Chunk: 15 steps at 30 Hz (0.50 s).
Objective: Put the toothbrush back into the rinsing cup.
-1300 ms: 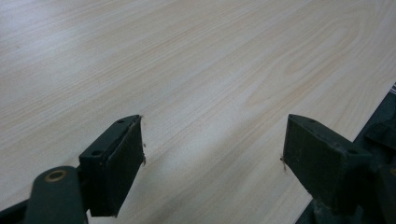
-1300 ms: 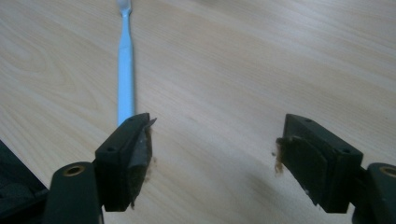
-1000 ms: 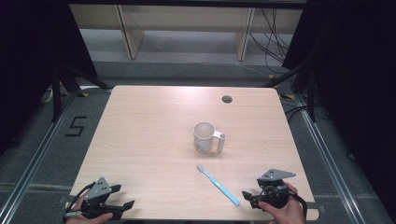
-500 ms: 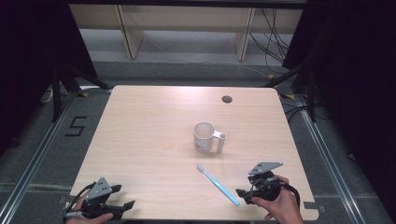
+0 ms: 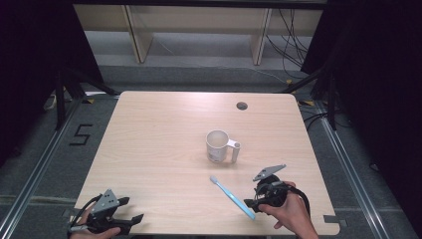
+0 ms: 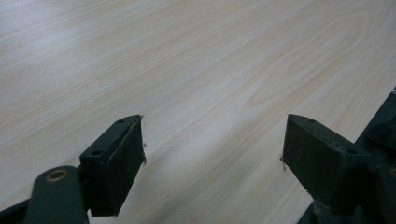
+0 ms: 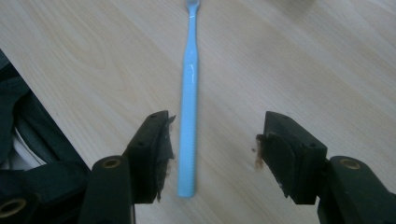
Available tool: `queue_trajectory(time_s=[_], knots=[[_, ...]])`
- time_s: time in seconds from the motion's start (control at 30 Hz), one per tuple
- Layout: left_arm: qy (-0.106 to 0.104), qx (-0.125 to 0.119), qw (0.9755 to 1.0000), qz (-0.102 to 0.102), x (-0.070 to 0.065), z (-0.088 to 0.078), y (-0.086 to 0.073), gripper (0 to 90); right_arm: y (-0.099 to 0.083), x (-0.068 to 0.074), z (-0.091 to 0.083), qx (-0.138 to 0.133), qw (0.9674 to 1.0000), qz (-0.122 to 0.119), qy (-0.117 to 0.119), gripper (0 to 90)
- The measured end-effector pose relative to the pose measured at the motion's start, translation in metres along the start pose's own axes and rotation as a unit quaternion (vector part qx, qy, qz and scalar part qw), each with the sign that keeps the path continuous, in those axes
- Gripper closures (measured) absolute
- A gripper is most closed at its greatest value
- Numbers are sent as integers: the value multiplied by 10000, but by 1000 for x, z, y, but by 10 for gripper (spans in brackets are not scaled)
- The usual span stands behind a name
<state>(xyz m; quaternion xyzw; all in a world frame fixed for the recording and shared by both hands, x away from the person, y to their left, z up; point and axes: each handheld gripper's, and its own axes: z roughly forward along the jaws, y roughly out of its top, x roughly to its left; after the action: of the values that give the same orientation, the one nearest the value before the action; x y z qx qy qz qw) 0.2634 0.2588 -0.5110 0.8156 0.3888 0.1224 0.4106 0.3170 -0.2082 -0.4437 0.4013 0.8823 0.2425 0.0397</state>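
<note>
Mug [image 5: 218, 145] sits mid-tabletop [image 5: 149, 139], toothbrush [image 5: 232, 196] lying in front of it. Right claw [image 5: 255, 201] straddles the toothbrush's near end; left claw [image 5: 130, 220] sits at the near-left corner.

One table [image 5: 164, 144]. One mug [image 5: 219, 146], white, with a single handle. One toothbrush [image 5: 232, 197], light blue. One dark round grommet [image 5: 242, 105] in the tabletop. Two grippers: left gripper [image 5: 130, 219] and right gripper [image 5: 250, 202], each with two black jaws, four jaws in all. Two grey three-cornered plates, one per gripper. Two hands: left hand [image 5: 92, 230] and right hand [image 5: 288, 213]. One floor mark [image 5: 81, 135], the digit 5.
</note>
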Motion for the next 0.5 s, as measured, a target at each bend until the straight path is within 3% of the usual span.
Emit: queue_trajectory(time_s=[0.03,0.1,0.13,0.17,0.3,0.37,0.4,0.47,0.5], knots=[[6,4,10000,10,0,0,0,199,1,-1,1,-5,10000,-97,-14,430],[-2,-1,10000,0,0,0,0,199,5,1,1,74,10000,11,32,436],[-24,51,10000,16,0,-1,1,199,6,-1,2,25,9999,-154,38,440],[-15,39,10000,10,0,-1,1,199,7,-1,2,63,9999,-81,34,441],[-23,48,10000,16,0,0,1,199,12,-1,3,112,9998,-158,3,444],[-7,3,10000,9,0,0,0,199,13,1,4,164,9998,-70,97,452],[12,6,10000,25,0,0,0,200,15,0,5,130,9996,-242,93,454],[-6,-16,10000,7,0,0,0,200,17,0,8,144,9993,-328,91,465],[-21,3,10000,11,0,0,0,201,18,2,9,245,9994,-204,98,467]])
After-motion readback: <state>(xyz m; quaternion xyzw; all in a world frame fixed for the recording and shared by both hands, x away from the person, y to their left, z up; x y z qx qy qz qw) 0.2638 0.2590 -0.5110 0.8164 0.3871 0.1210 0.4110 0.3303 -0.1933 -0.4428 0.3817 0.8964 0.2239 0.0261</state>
